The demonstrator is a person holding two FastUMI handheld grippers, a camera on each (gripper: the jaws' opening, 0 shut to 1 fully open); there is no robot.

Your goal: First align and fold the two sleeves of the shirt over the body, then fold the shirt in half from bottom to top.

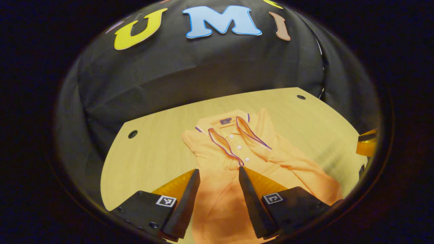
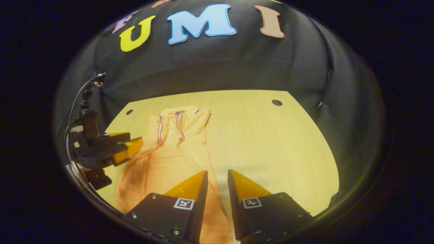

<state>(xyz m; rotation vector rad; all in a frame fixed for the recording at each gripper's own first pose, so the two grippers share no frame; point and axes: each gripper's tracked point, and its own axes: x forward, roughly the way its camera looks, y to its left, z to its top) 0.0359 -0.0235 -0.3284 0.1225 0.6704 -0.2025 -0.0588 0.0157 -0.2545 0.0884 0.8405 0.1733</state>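
Fingers [image 1: 190,193] parted, orange shirt [image 1: 237,159] rumpled, sleeves folded

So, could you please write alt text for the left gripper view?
An orange polo shirt lies collar-up on a light wooden table, both sleeves already folded over its body. The left gripper is open above the shirt's lower half, holding nothing.

Wood table [image 2: 271,142], 2 holes.
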